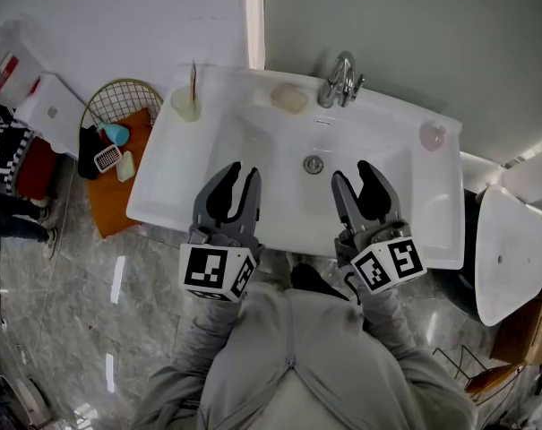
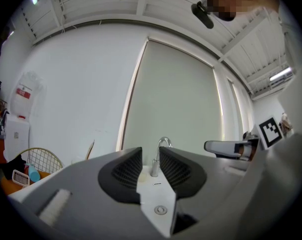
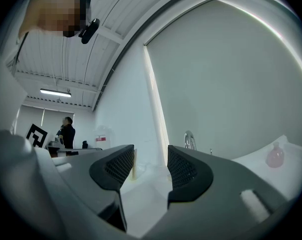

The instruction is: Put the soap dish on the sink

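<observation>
White sink [image 1: 176, 186] bears faucet [image 1: 340, 81] and cup [image 1: 186, 104]; left tongs [image 1: 242, 170] and right tongs [image 1: 352, 170] hover spread, empty.

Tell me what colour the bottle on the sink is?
Pale pink bottle; the right gripper view shows it best.

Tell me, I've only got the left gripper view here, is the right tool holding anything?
Observer: No. The right tool has its jaws apart and nothing sits between them.
Operator: Anything on the sink's right side? That tool blocks it for me.
Observer: A small pink bottle stands on the right ledge.
Operator: And just left of the faucet? I can't make that spot out.
Observer: A pale oval piece lies there on the back ledge. I cannot tell whether it is soap or a dish.
</observation>
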### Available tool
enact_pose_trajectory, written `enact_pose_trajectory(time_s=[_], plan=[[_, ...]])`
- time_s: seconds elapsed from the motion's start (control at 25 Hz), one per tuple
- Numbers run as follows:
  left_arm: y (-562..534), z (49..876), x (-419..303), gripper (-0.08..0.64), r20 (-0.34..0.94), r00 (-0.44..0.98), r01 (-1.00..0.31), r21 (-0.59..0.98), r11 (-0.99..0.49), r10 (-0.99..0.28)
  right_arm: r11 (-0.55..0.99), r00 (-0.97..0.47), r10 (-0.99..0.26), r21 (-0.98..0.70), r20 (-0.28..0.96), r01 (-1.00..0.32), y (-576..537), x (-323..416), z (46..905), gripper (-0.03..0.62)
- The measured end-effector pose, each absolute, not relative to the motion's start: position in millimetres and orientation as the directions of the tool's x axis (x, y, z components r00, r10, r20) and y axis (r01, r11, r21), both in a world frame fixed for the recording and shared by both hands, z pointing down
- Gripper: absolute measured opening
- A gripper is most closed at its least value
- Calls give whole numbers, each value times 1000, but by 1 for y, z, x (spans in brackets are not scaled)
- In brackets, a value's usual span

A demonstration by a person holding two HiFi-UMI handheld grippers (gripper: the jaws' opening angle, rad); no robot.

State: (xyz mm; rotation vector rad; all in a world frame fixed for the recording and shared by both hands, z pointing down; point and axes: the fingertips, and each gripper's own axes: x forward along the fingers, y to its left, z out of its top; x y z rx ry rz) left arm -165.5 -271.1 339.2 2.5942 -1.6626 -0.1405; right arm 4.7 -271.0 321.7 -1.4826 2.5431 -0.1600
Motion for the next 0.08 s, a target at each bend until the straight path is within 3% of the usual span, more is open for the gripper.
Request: enact_pose_trajectory(time_s=[0.08], plan=[[-271,339,-167,114,-47,415,-903,99,-417,-909,494,-481,-870,-190,-111,-849,-270,3,322,212]])
